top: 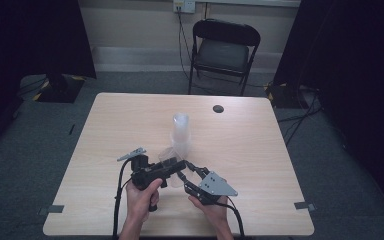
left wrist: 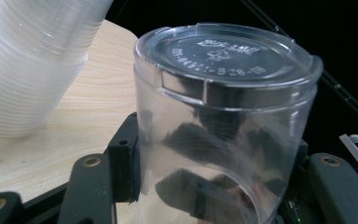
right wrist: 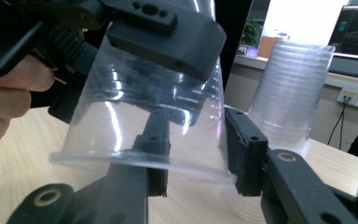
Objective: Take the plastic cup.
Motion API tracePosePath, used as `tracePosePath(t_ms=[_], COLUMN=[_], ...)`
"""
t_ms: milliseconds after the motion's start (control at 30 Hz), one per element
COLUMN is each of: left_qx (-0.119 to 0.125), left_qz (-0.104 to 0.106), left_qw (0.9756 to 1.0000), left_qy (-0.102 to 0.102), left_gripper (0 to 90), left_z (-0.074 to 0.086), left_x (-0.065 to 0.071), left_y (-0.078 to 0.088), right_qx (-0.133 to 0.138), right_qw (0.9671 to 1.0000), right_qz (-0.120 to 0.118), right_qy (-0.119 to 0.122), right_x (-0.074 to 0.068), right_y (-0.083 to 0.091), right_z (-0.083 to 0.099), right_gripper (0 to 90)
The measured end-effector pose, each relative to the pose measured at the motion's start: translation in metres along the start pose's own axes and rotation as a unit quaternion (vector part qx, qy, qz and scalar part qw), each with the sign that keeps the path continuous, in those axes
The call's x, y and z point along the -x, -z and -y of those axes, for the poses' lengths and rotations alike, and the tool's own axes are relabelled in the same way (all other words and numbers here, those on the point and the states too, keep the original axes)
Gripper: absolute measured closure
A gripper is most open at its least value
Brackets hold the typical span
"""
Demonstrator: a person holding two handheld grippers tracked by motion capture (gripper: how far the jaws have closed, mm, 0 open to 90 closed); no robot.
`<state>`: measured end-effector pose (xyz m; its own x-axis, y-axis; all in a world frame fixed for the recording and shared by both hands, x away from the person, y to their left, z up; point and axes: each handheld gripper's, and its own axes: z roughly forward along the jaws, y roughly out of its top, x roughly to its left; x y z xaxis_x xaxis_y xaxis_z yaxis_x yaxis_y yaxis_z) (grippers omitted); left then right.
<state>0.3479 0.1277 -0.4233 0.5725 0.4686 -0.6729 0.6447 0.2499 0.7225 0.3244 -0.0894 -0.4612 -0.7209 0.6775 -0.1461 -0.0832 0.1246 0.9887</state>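
A clear plastic cup [top: 169, 156] lies on its side above the wooden table [top: 130, 115], with my left gripper [top: 177, 165] shut on it. In the left gripper view the cup [left wrist: 223, 116] points its base away, and both pads press its sides. My right gripper [top: 184, 171] meets the cup's mouth from the right. In the right gripper view its jaws [right wrist: 196, 158] straddle the cup [right wrist: 144, 116] wall at the rim, one pad inside and one outside, with a gap left between them. A tall stack of clear cups [top: 181, 132] stands upside down just behind.
A black folding chair [top: 225, 47] stands beyond the table's far edge. A small dark round cap [top: 218, 108] sits in the tabletop at the back right. Both hands work near the front edge. The cup stack [right wrist: 293, 93] is close behind the held cup.
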Motion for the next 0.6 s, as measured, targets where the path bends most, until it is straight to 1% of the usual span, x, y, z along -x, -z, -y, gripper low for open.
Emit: tracePosePath(t_ms=[100, 200, 267, 367, 400, 467, 500, 567, 600], left_qx=[-0.001, -0.008, -0.007, -0.008, -0.009, -0.012, -0.011, -0.016, -0.015], left_qz=[0.008, 0.016, 0.015, 0.019, 0.021, 0.019, 0.019, 0.017, 0.017], left_qw=[1.0, 0.9998, 0.9999, 0.9998, 0.9997, 0.9997, 0.9997, 0.9997, 0.9997], left_qy=[0.006, 0.005, 0.005, -0.001, -0.002, -0.012, -0.013, -0.013, -0.012], left_gripper=[42.0, 42.0, 41.7, 40.3, 39.7, 38.3, 36.7, 35.5, 33.6], left_z=[0.0001, -0.0001, -0.001, -0.0027, -0.0028, -0.0031, -0.0029, -0.0029, -0.0028], left_x=[0.0002, 0.0008, 0.001, 0.0009, 0.0011, 0.0008, 0.0004, -0.0017, -0.0018], left_y=[-0.0008, -0.0022, -0.0022, -0.0011, -0.0013, -0.0005, -0.0008, -0.001, -0.0013], right_qx=[0.008, 0.013, 0.016, 0.026, 0.028, 0.033, 0.032, 0.033, 0.036], right_qw=[1.0, 0.9999, 0.9998, 0.9996, 0.9995, 0.9992, 0.9991, 0.9991, 0.9989], right_qz=[0.003, 0.006, 0.005, 0.011, 0.014, 0.017, 0.02, 0.023, 0.023], right_qy=[-0.005, -0.003, -0.005, -0.007, -0.011, -0.015, -0.019, -0.015, -0.018], right_x=[0.0003, 0.0002, -0.0003, -0.0008, -0.0008, 0.0009, 0.0015, 0.0024, 0.0039], right_y=[-0.0001, -0.0013, -0.0026, -0.0029, -0.0027, -0.0021, -0.0014, -0.0007, 0.0003], right_z=[-0.0011, -0.0019, -0.002, -0.0022, -0.0025, -0.003, -0.0032, -0.0031, -0.0029], right_gripper=[65.1, 66.4, 67.4, 72.4, 73.5, 75.3, 76.4, 78.1, 79.7])
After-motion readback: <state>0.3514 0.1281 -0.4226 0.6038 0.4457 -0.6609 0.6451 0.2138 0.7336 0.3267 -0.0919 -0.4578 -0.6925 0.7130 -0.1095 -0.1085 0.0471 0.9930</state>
